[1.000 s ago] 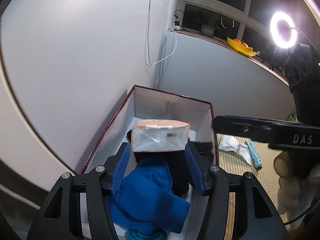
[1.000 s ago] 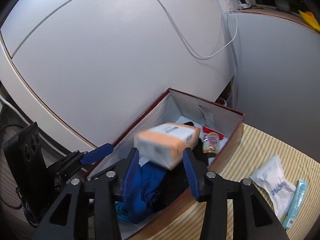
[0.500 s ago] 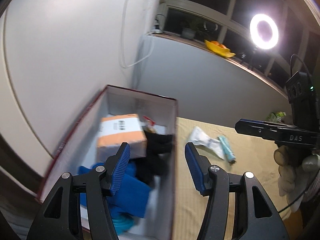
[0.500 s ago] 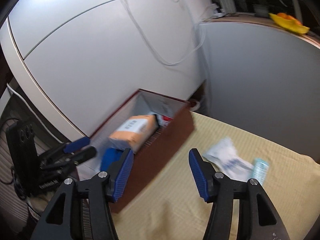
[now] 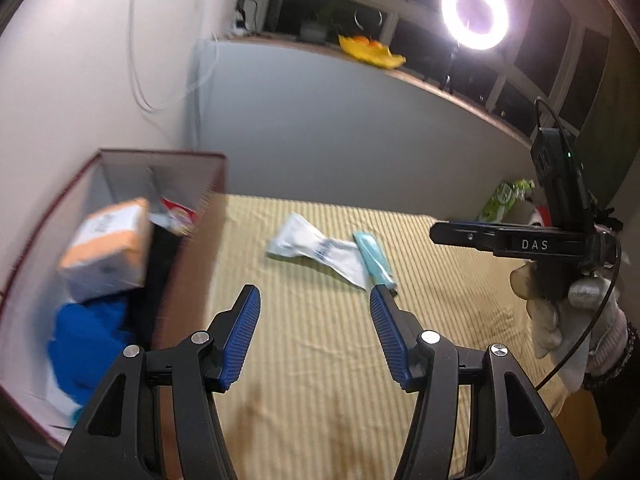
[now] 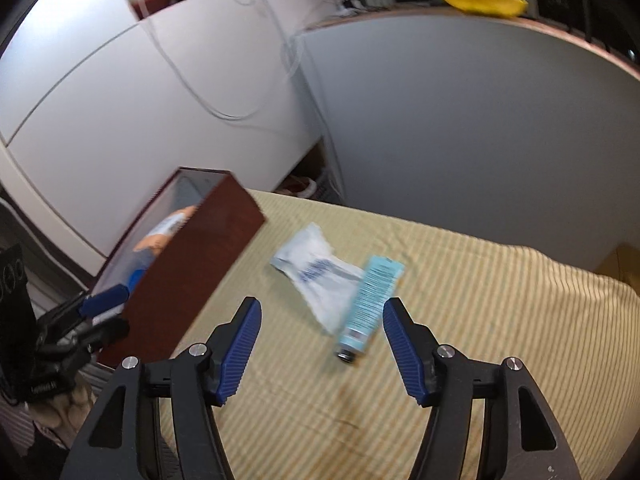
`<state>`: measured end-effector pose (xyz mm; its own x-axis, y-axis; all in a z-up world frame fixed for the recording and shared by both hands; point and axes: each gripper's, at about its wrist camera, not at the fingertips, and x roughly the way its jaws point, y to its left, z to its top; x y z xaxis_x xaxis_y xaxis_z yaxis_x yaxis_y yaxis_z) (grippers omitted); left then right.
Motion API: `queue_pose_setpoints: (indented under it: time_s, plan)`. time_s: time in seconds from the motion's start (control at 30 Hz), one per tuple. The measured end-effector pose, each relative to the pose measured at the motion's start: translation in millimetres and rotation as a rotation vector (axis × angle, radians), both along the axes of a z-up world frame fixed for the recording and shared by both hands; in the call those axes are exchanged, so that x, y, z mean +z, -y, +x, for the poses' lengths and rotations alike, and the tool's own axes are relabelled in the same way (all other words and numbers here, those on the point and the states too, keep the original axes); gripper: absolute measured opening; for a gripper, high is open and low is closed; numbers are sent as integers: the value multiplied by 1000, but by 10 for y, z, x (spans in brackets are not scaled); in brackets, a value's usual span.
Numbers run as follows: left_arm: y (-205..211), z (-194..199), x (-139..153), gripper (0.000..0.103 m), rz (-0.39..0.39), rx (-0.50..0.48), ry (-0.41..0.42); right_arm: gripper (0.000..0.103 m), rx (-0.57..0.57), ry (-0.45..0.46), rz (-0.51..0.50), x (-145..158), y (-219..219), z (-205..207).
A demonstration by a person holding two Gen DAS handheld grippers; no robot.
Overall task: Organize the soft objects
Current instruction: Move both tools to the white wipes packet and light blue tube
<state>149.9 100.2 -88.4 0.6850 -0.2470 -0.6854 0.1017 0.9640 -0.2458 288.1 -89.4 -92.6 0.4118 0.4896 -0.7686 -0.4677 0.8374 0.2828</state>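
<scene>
Over on the far left we've got the dark red box (image 5: pixel 192 280) sitting on the striped yellow cloth (image 5: pixel 320 360), and it's already got stuff in it: the orange-and-white tissue pack (image 5: pixel 108 248) lying on top, a blue cloth (image 5: pixel 88 340) bunched at the near end, something black (image 5: pixel 158 264) along the right wall, and a red-and-white packet (image 5: pixel 178 213) toward the far end. That side of the left wrist view is pretty blurry, so we can't make out more than that.

Our left gripper (image 5: pixel 314 306) is hanging over the cloth just right of the box, jaws spread wide, nothing between them. Past its tips, out on the cloth, lies the white pouch (image 5: pixel 316 248) with the light blue tube (image 5: pixel 376 258) lying right against its right end, both well apart from the box.

From the right wrist view, the right gripper (image 6: pixel 320 320) is also wide open and empty, hovering above the cloth. The pouch (image 6: pixel 316 268) and tube (image 6: pixel 370 300) sit just ahead of it, the tube's cap end pointing back toward the space between the fingers. The box (image 6: pixel 192 272) is off to the left there.

On the far right of the left wrist view, our gloved right hand (image 5: pixel 568 304) grips the other tool's handle.
</scene>
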Motion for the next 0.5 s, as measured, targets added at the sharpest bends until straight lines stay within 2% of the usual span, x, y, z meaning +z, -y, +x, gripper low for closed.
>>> queue_pose_setpoints:
  time_s: [0.2,0.27,0.37,0.5]
  plan:
    - [214,317,-148,57,-31,20,-73,60,-4,-23,-37,-247,104,77]
    - [238,436,-176,65,-45,46,-102,60,-2,-33,-46,-338,107,98]
    - [262,667,-248,67,-52,116,-152,60,-1,-52,-45,-456,121,150]
    - [229,989,-402,67,-109,238,-232,60,5,-62,-39,-555,133,188]
